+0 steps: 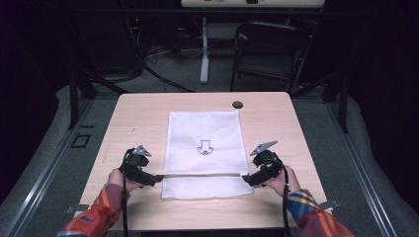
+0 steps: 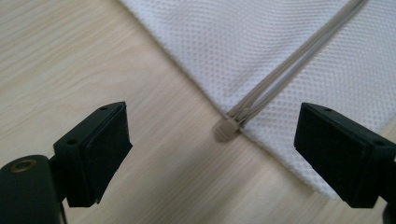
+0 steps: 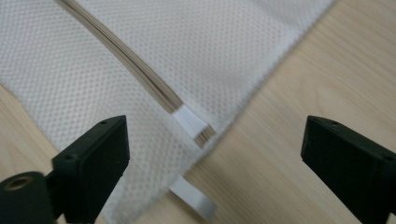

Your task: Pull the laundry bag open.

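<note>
A white mesh bag (image 1: 205,148) with a small arrow print lies flat on the wooden table (image 1: 276,128). A thin bundle of grey cords (image 1: 200,175) stretches straight across the bag's near part. My left gripper (image 1: 159,178) sits at the cords' left end, its jaws wide apart. In the left gripper view the cords' tip (image 2: 227,129) lies on the wood at the bag's edge (image 2: 196,79), between the open jaws of the left gripper (image 2: 215,121) and untouched. My right gripper (image 1: 244,177) is at the right end, open. The taped cord end (image 3: 196,127) rests on the mesh between the right gripper's (image 3: 215,128) jaws, free of the pads.
A small black round disc (image 1: 237,104) lies on the table just beyond the bag's far right corner. A white tag (image 3: 192,197) pokes out from under the bag's edge. A dark folding chair (image 1: 269,49) and a desk leg (image 1: 204,49) stand on the floor behind the table.
</note>
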Demonstrator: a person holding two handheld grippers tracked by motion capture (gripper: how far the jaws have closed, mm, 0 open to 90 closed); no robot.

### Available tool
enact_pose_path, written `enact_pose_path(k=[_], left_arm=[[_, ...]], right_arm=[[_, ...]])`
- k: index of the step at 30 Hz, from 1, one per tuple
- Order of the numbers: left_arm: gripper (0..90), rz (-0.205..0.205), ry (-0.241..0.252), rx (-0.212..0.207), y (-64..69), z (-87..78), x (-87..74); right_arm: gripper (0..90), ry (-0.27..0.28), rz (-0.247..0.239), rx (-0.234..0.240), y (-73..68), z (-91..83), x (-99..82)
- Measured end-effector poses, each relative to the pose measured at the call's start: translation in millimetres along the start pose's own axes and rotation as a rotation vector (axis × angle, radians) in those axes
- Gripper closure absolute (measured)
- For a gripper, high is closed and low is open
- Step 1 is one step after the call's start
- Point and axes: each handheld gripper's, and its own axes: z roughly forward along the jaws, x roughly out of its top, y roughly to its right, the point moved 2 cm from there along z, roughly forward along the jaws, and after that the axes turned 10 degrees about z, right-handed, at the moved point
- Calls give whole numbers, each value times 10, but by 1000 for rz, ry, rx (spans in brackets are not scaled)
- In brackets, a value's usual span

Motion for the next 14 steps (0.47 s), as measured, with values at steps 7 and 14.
enact_pose_path(k=[7,14], left_arm=[[79,-54,-13,23,-153,10,-98],[59,-93,-39,51,-243,82,-162]], right_arm=[[0,-36,55,-32,251,-128,-212],[0,-85,44,-86,397,-113,-413]])
